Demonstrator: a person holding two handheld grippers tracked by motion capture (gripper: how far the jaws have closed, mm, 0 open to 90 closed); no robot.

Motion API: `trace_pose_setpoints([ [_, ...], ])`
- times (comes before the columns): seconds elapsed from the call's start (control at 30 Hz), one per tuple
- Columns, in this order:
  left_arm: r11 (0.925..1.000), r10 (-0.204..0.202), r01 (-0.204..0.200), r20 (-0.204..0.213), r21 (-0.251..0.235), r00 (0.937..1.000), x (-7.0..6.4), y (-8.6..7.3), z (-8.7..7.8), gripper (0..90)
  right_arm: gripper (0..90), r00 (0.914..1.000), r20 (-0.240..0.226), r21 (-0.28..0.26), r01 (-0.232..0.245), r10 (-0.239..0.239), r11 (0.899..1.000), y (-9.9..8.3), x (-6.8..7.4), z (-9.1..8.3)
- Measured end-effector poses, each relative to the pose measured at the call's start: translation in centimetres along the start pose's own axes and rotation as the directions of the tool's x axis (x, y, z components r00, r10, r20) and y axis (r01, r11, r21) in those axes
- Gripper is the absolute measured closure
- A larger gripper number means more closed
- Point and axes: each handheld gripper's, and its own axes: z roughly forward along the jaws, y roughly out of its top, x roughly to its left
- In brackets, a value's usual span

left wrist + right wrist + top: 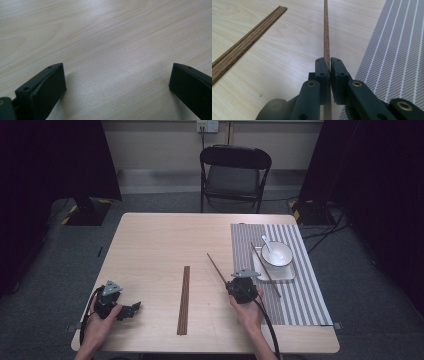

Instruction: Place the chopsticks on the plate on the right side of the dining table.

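My right gripper (233, 284) (329, 61) is shut on a single dark wooden chopstick (218, 267) (326, 30), which points away to the far left over the table, just left of the striped placemat (290, 295) (397, 50). A bundle of several matching chopsticks (184, 300) (247, 42) lies lengthwise in the middle of the table. Another chopstick (270, 277) lies on the placemat, across the left side of a white tray (285, 274). My left gripper (131, 309) (117, 75) rests open near the table's front left corner, with bare wood between its jaws.
A white bowl (276, 254) with a white spoon (266, 243) in it stands on the tray. A black folding chair (235, 170) stands beyond the far edge of the light wooden table (150, 245). Dark curtains hang on both sides.
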Motion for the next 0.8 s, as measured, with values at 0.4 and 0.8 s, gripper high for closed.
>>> trace_pose_setpoints([
  [0.4,1.0000,0.000,0.000,0.000,0.000,1.0000,0.0,0.0,0.0,0.2,85.2,0.9995,0.029,-0.007,-0.013,0.014,1.000,0.2,-1.5,-0.7],
  [0.8,1.0000,0.000,0.000,0.000,0.000,1.0000,0.0,0.0,0.0,0.2,85.2,0.9968,0.073,-0.008,-0.033,0.033,0.999,0.3,-3.6,-1.1],
])
